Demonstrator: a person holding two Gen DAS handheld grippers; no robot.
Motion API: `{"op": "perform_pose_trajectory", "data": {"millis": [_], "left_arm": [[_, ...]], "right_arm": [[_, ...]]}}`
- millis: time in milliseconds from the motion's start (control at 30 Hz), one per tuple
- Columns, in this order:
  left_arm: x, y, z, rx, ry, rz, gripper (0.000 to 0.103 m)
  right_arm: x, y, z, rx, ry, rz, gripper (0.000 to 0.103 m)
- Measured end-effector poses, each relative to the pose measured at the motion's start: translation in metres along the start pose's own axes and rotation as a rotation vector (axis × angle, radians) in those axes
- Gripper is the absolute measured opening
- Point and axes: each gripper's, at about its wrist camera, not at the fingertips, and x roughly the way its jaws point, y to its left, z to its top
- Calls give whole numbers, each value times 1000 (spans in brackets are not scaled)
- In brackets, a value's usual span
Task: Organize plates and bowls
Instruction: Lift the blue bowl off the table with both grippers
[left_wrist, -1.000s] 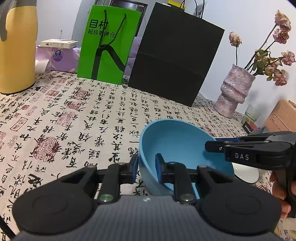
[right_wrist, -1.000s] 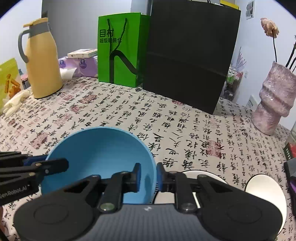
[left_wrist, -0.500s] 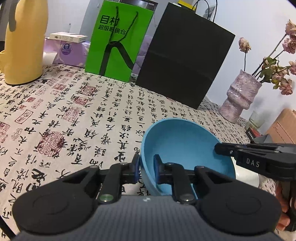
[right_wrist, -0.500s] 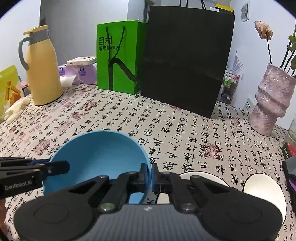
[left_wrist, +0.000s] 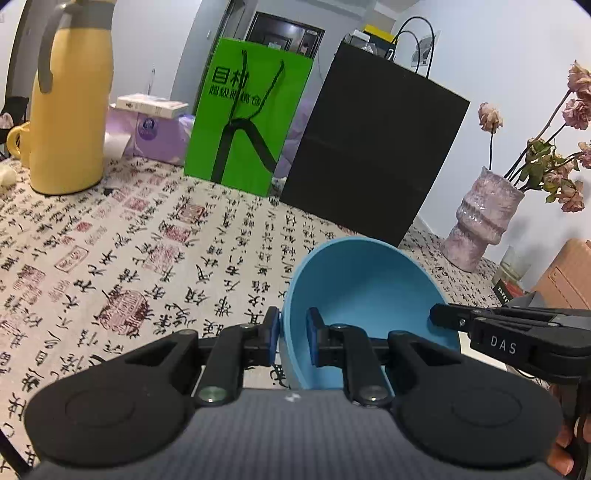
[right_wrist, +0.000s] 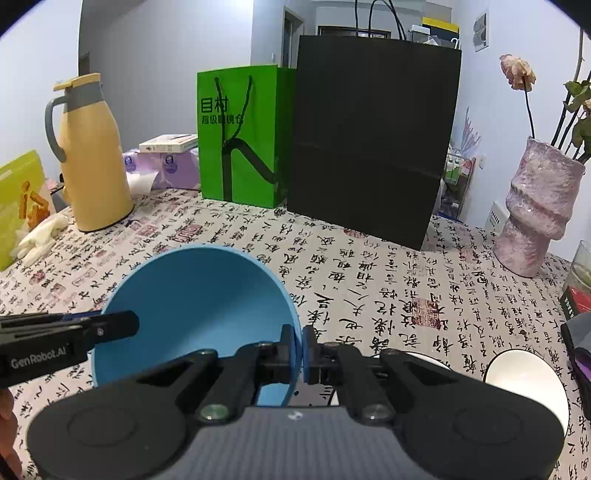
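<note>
Right gripper (right_wrist: 298, 349) newly clamped – blue bowl (left_wrist: 365, 291) rim between both grippers' pads

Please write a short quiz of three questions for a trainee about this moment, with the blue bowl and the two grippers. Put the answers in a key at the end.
1. True or false: only the right gripper holds the blue bowl.
2. Which thing stands directly beside the green bag? A) the pink vase B) the black bag C) the yellow jug
3. Fill in: each gripper grips the bowl at its ____.

Key:
1. False. The left gripper also pinches the bowl, on the opposite side.
2. B
3. rim: one finger inside the bowl, one outside.
</note>
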Motion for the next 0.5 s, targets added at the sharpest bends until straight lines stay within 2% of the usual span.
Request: {"op": "perform_pose_trajectory", "data": {"millis": [500], "left_arm": [[-44, -5, 6, 15, -62, 31, 16]], "right_arm": [[-40, 15, 2, 24, -72, 25, 4]]}}
